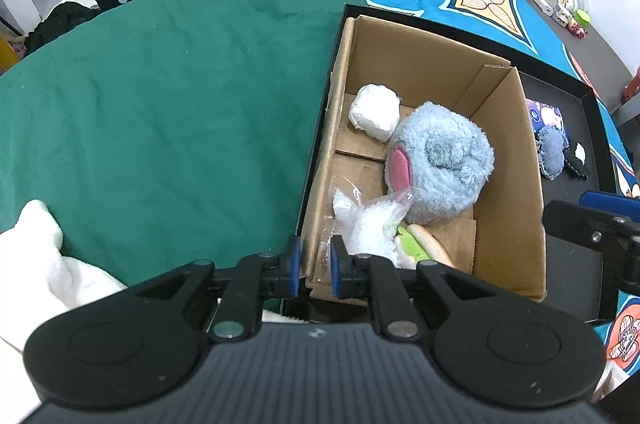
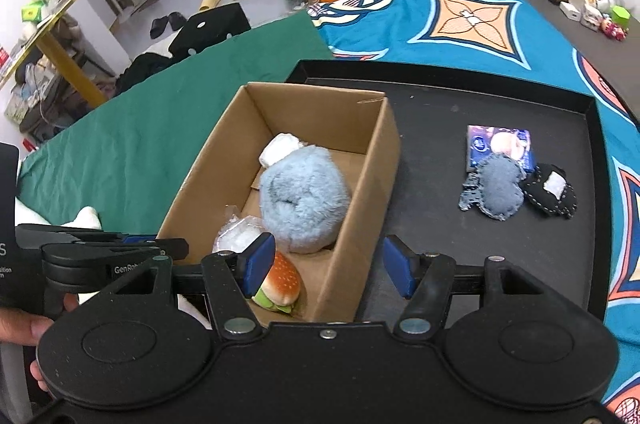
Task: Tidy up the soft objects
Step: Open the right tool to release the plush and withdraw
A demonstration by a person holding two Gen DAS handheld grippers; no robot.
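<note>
1. Plushies are being gathered into the box (image 2: 352, 191), which is standing at the left end of a black tray (image 2: 520, 224) on the bed.
2. Already lying in the box are a blue plush (image 2: 304, 199), a white bundle (image 1: 374, 117), a clear bag (image 1: 368, 224) and a burger toy (image 2: 280, 284).
3. Still waiting on the tray, well apart from the box, are a denim pad (image 2: 498, 191) and a black pad (image 2: 554, 193), touching one another, with a card (image 2: 500, 143) partly hidden beneath them.
4. The left gripper (image 1: 314, 264) is being held over the near left corner of the box; its jaws are almost pressed together, and whether the box wall or the bag's film is being pinched between them cannot be told.
5. The right gripper (image 2: 328, 270) is being held above the near right wall of the box, jaws spread and nothing between the pads.
6. The pads are judged to be light, soft and easily squashed, not fragile and not slippery; the denim one is probably best taken across its narrow waist, so that only one pad is lifted.
7. The frayed denim edge is judged a poor hold, since it may be pulled out of the jaws.
</note>
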